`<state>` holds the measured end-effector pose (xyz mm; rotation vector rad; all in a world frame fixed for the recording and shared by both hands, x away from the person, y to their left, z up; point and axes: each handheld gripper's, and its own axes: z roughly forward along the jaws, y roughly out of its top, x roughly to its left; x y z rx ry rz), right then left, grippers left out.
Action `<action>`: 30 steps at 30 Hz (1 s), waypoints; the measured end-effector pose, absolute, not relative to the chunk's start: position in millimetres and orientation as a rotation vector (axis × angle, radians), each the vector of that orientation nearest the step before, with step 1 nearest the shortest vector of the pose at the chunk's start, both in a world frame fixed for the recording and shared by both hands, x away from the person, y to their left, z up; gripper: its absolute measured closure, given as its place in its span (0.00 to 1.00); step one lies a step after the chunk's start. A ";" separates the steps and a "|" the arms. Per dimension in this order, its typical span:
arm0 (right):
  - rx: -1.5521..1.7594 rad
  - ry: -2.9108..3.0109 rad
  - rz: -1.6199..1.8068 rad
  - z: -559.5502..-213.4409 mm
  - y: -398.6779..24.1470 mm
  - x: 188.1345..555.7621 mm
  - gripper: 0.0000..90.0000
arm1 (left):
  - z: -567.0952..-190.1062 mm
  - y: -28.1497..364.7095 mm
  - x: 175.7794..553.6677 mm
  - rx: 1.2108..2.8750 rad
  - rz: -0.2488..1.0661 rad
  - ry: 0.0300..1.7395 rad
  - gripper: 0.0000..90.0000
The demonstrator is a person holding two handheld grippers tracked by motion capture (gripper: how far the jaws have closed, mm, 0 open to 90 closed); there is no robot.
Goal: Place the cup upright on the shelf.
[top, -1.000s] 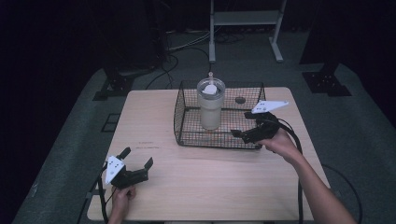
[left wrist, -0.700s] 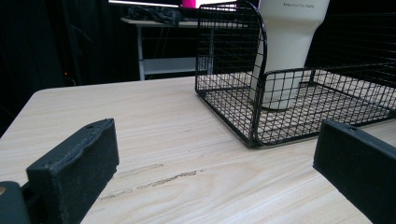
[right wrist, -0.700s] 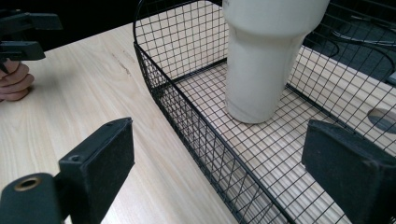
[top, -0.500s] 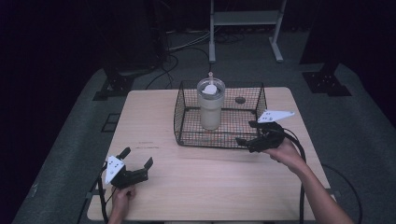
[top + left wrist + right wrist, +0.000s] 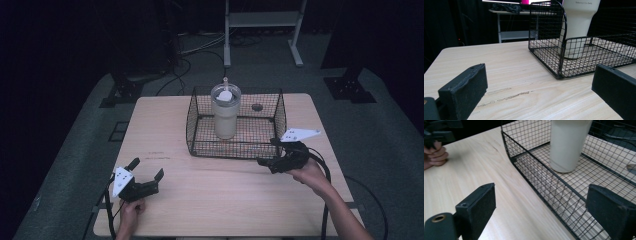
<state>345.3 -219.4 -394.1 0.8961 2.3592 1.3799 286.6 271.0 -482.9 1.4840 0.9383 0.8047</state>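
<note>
Standing tumbler [image 5: 225, 116] inside wire basket [image 5: 280, 116]

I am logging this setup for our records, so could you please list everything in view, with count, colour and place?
wire basket: one, black, on the far middle of the table
tumbler: one, cream with a clear lid, upright inside the wire basket, toward its left side
small dark disc: one, beyond the tumbler near the basket's far side; what it is cannot be told
table: one, light wood, centre of the high view
metal stand: one, pale grey, on the floor beyond the table
left gripper: one, black, open, near left corner of the table
right gripper: one, black, open, at the basket's near right corner
</note>
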 end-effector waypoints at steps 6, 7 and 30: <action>0.882 2.357 1.380 -401.6 -223.8 333.4 0.10 | -482.7 270.9 286.2 1.492 0.807 0.933 0.00; 0.883 2.360 1.380 -402.8 -224.7 331.7 0.10 | -482.7 270.8 286.1 1.493 0.808 0.932 0.00; 1.008 2.276 1.361 -440.1 -268.6 307.1 0.10 | -482.7 270.6 285.8 1.498 0.813 0.930 0.00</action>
